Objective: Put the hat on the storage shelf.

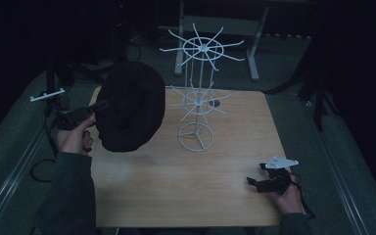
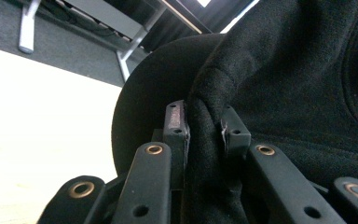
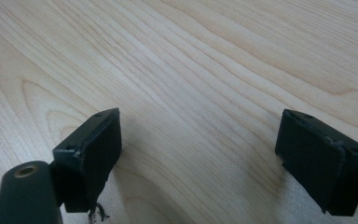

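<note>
Left hand-held gripper (image 2: 205, 128) clamps the black hat's (image 1: 131, 105) edge, hat upright; right hand-held gripper (image 3: 200, 154) gapes.

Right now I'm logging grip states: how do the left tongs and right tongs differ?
The left tongs are shut on a black hat, held up above the table; the right tongs are open, holding nothing, low over the wood. Both are black and hand-held.

- 1 black hat (image 1: 131, 105), at the table's left edge.
- 1 white wire rack (image 1: 199, 93), with 2 spoked tiers, near the far edge.
- 1 wooden table (image 1: 176, 186).
- 2 grippers: left gripper (image 1: 94, 108), right gripper (image 1: 255, 174).
</note>
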`<control>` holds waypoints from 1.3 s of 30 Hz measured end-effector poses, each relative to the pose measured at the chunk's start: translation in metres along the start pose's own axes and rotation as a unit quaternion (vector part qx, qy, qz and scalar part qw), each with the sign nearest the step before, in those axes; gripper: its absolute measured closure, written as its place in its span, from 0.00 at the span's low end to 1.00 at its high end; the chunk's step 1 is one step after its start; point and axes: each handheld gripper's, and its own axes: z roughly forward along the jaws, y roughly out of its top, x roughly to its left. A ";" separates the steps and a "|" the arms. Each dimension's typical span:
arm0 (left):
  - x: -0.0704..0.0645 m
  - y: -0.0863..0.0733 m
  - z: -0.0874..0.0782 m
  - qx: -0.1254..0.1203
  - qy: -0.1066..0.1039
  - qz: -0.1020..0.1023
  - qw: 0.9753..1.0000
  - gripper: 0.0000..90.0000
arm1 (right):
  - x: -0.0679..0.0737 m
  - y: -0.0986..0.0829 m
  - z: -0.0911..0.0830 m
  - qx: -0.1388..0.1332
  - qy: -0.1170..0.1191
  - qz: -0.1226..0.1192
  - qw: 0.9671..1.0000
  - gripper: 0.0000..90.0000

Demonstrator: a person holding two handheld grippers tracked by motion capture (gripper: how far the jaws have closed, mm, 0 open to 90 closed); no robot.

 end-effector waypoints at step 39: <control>0.002 0.012 0.007 -0.011 -0.020 -0.048 0.999 0.87 | 0.000 0.000 0.000 0.000 -0.002 0.002 1.000 0.16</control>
